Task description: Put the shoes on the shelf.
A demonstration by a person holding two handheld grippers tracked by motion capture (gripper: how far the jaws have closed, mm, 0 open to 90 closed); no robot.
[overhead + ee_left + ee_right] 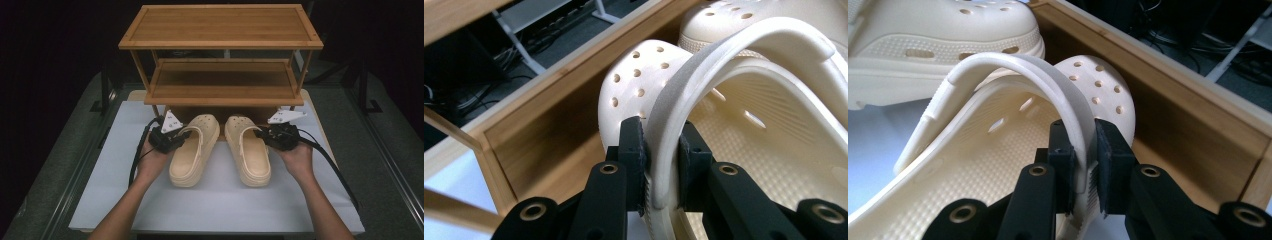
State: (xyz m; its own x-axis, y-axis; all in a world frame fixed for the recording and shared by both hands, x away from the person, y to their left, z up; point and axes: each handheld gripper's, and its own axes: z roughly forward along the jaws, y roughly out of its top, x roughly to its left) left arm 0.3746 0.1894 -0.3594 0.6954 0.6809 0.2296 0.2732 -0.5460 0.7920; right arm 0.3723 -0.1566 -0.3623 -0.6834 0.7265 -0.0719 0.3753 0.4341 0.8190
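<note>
Left tongs [186,134] clamped on left clog [193,150] strap, right tongs [260,132] on right clog [247,149] strap; pair mid-bench [225,200], toes at 12 o'clock, touching or nearly touching the rack [220,95] base.

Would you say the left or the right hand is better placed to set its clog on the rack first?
Neither clearly. The left gripper is shut on the left clog and the right gripper on the right clog, each gripped at the outer side wall, both toes toward the rack. Perhaps move both together.
</note>
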